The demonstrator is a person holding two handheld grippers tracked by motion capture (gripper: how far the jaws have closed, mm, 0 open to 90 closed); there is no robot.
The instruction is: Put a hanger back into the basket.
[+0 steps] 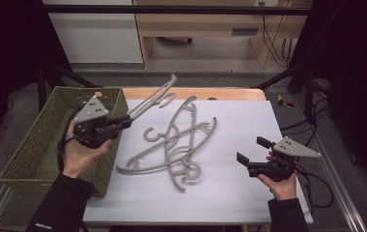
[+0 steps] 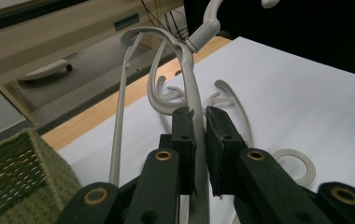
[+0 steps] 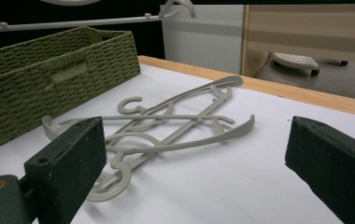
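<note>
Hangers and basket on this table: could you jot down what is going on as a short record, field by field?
Surface: white sheet on a wooden table
Left gripper: shut on a grey hanger, lifted above the sheet beside the basket
Right gripper: jaws wide apart, holding nothing, at the sheet's right side
Pile of hangers: several grey ones, tangled, lying mid-sheet
Basket: green, woven, at the table's left edge; inside cannot be made out

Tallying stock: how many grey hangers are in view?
4, as far as the tangle shows: one hanger held in the left gripper beside the basket, three piled on the white sheet.
</note>
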